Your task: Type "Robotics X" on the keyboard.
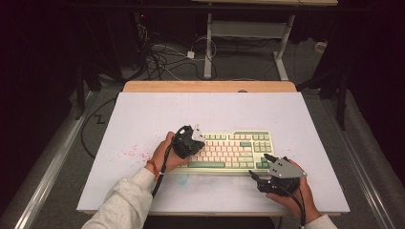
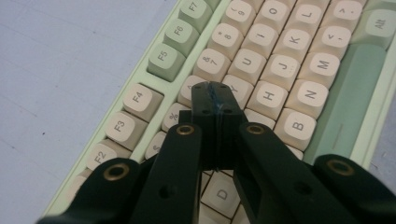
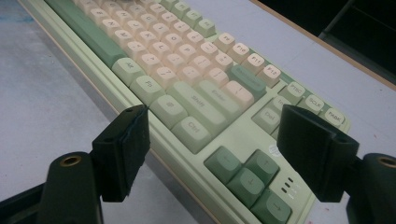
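The keyboard (image 1: 229, 150) lies near the table's (image 1: 143, 119) middle. The clenched left gripper (image 2: 215, 91) is poised over its keys; neighbouring keys could be struck. The right gripper (image 3: 212, 154) is held released by the right corner.

Dim room, grey floor (image 1: 57, 157), perhaps cables (image 1: 162, 59) behind.
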`<state>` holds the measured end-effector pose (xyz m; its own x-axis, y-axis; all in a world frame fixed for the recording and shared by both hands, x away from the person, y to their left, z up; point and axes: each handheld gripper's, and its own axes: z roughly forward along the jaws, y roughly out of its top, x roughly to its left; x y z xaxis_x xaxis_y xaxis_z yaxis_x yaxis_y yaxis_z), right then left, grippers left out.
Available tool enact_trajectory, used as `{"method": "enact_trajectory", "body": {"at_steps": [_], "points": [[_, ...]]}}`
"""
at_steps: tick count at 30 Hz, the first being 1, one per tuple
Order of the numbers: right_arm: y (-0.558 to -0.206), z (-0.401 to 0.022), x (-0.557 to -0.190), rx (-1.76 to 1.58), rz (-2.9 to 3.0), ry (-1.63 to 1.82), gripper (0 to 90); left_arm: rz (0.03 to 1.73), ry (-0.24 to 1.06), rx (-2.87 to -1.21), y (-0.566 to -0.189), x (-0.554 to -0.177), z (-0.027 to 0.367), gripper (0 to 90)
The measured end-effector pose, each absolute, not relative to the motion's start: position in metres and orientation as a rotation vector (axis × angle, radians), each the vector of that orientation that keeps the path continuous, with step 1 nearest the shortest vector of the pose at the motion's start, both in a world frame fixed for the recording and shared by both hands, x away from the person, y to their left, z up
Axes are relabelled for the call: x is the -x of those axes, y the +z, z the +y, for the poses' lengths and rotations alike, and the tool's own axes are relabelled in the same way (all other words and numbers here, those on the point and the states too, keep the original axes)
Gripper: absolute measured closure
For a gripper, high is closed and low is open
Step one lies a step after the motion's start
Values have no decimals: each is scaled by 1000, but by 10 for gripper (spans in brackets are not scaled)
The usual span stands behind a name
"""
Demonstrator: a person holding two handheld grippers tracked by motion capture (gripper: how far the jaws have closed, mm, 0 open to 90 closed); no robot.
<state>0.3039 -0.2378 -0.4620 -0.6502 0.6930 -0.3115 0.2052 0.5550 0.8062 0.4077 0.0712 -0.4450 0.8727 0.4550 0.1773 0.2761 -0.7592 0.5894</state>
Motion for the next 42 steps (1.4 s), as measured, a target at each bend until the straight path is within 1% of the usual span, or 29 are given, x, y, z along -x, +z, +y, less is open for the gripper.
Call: {"method": "enact_trajectory", "body": {"at_steps": [7,9,14,20,27,29,32,34,37,40,42], "points": [[-464,-236,-304,-704,2182,990,259,521,422,-2507,-448,-408,66,878],[-463,-236,-304,-706,2183,989,259,512,417,-2495,-445,-406,66,878],[-462,-236,-302,-700,2175,990,260,497,452,-2478,-438,-400,68,877],[-462,-236,-303,-696,2177,980,260,516,467,-2429,-432,-398,79,853],[-461,-238,-302,-695,2168,982,263,526,507,-2380,-427,-390,92,795],[-460,-238,-302,-695,2165,985,263,519,511,-2373,-425,-388,96,766],[-460,-238,-302,-689,2166,982,279,499,521,-2369,-420,-385,102,671],[-460,-237,-301,-690,2168,983,281,504,543,-2347,-415,-383,107,625],[-460,-237,-301,-691,2168,987,281,515,583,-2311,-409,-379,114,501],[-461,-236,-302,-696,2172,981,280,529,620,-2276,-404,-376,122,424],[-461,-236,-302,-695,2170,981,279,531,631,-2248,-403,-373,127,332]]}}
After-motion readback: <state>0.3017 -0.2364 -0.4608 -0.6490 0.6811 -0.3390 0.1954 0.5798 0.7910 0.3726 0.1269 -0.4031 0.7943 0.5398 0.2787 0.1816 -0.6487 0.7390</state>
